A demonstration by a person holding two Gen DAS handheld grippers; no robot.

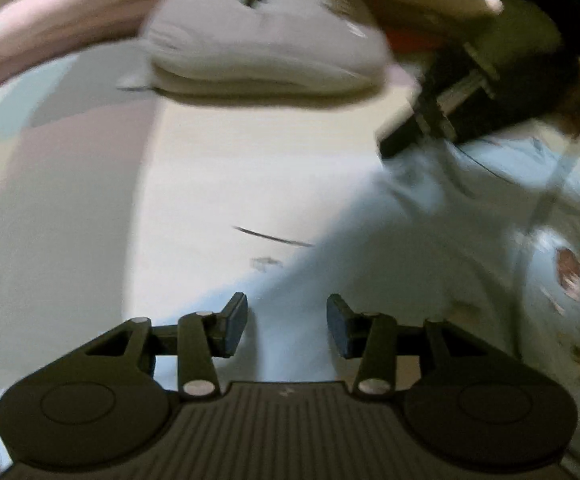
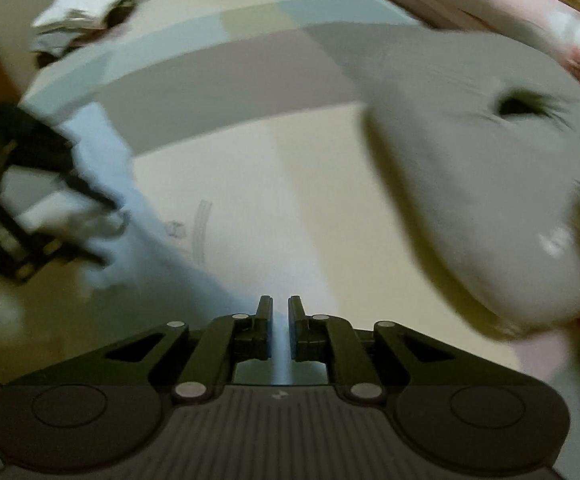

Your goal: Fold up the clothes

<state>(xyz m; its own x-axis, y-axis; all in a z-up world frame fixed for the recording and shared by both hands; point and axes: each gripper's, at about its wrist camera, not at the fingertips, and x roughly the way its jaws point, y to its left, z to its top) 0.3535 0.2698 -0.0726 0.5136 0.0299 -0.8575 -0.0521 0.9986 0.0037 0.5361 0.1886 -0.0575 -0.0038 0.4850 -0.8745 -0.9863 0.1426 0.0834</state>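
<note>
Pale-blue garment (image 2: 281, 360) between right fingers (image 2: 264, 328)

Everything's pretty blurry, but ahead of the black left gripper (image 1: 287, 326) there's a pale blue garment (image 1: 389, 248) with a reddish print off to the right. Bed cover (image 2: 250, 52) is pastel blocks: cream, grey, light blue, pinkish. Grey pillow (image 2: 469, 168) further ahead, pink edge behind it.

Bare sheet (image 1: 210, 184) between pillow (image 1: 266, 36) and garment (image 1: 389, 248).
</note>
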